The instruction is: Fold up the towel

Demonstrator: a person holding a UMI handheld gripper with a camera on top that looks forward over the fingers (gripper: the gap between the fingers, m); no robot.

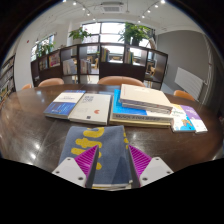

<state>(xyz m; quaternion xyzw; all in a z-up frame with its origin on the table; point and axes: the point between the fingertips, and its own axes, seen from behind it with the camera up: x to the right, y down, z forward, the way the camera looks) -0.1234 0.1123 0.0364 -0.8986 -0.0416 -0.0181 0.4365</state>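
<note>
A blue-grey towel (97, 143) with yellow markings lies on the dark wooden table (30, 125), just ahead of and between my fingers. Its near part is a smooth blue-grey strip that fills the gap between the two magenta pads. My gripper (112, 165) is open, with the left finger (86, 158) and the right finger (139, 160) wide apart at either side of that strip. The towel rests on the table. Its nearest edge shows as a thin light line low between the fingers.
Beyond the towel, several books and booklets lie across the table: a white one (92, 108), a stack (142, 101) and colourful ones (187, 120) to the right. Orange chairs (120, 80) stand behind the table, with shelves (70, 65) and plants further back.
</note>
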